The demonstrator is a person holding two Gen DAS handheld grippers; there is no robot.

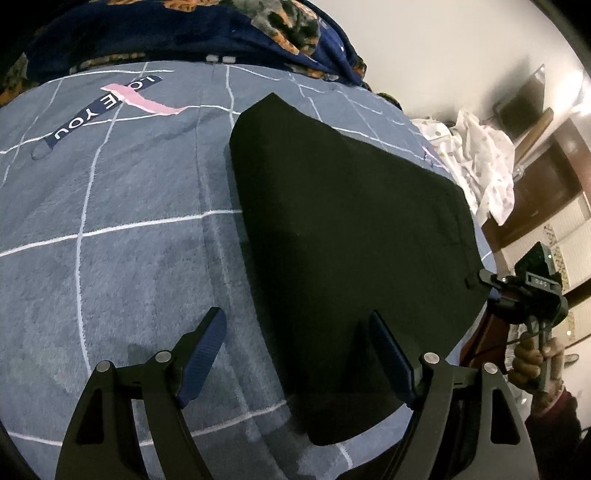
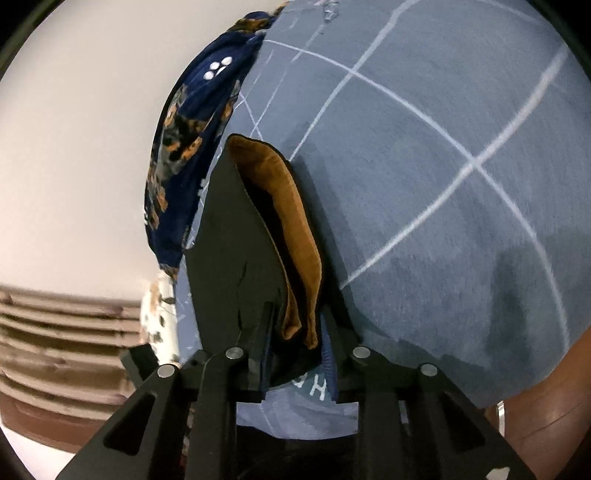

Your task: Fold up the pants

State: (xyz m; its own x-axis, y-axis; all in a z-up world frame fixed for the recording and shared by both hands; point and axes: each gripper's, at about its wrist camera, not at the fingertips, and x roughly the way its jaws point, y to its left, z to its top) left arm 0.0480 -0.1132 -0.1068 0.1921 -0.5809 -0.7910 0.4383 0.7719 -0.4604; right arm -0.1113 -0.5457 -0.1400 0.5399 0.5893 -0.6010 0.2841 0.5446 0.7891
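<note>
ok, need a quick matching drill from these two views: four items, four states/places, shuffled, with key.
Items
1. left tongs
2. right tongs
3. pants
4. floral quilt

States/places
A. bunched at the far edge of the bed
B. closed on a fabric edge with a brown lining
C. lying flat, black, on the grey checked blanket
D. open, holding nothing, over the near edge of the pants

Pairs: 1-D, 2-B, 3-C, 4-A

Grey-blue checked blanket (image 1: 122,206) covers the bed, dark floral quilt (image 1: 177,33) bunched behind, white patterned cloth (image 1: 484,166) heaped beside.
</note>
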